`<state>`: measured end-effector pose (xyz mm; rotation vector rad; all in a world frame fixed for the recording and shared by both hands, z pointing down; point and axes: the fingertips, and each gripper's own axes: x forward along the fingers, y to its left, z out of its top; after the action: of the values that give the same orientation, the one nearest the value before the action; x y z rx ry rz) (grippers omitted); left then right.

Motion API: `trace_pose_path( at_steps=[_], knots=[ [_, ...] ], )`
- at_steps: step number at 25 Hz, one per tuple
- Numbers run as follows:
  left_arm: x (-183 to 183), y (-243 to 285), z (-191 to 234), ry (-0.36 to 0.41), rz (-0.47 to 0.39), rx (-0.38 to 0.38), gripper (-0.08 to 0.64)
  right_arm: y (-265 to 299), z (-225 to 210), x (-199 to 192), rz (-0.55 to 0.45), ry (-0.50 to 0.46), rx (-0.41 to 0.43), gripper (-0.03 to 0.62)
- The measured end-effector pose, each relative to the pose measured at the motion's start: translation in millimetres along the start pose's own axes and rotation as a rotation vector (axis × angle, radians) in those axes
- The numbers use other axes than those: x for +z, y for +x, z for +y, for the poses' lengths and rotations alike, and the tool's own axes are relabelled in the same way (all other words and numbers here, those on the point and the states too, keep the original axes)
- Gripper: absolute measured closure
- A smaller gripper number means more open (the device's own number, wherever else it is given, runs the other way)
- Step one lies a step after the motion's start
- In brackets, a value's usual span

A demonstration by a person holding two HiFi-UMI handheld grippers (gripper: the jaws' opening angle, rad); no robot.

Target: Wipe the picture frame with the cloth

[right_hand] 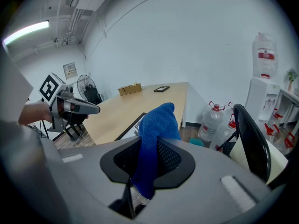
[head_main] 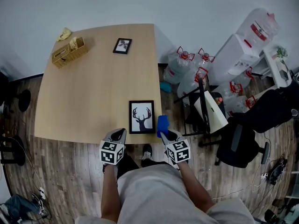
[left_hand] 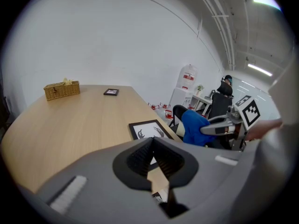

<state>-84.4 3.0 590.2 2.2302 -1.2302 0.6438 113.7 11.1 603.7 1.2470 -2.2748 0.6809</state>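
Observation:
A black picture frame [head_main: 142, 117] with a deer-head print lies flat at the table's near edge; it also shows in the left gripper view [left_hand: 148, 129]. My right gripper [head_main: 164, 132] is shut on a blue cloth [head_main: 162, 125] just right of the frame, off the table's right edge. The cloth [right_hand: 154, 143] stands up between the jaws in the right gripper view. My left gripper [head_main: 119, 135] hovers at the near table edge, left of the frame, shut with nothing in it [left_hand: 152, 157].
A second small black frame [head_main: 122, 45] and a wicker basket [head_main: 69, 52] sit at the table's far side. Right of the table stand water bottles [head_main: 187, 64], a water dispenser [head_main: 243, 45] and a black office chair [head_main: 243, 134].

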Motion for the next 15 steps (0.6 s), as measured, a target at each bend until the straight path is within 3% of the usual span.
trace_pose_path(
  at_steps=[15],
  knots=[
    [-2.0,7.0,-7.1,0.005,0.027,0.0,0.508,-1.8,-1.3,0.9,0.006,-0.01,0.01,0.531]
  ],
)
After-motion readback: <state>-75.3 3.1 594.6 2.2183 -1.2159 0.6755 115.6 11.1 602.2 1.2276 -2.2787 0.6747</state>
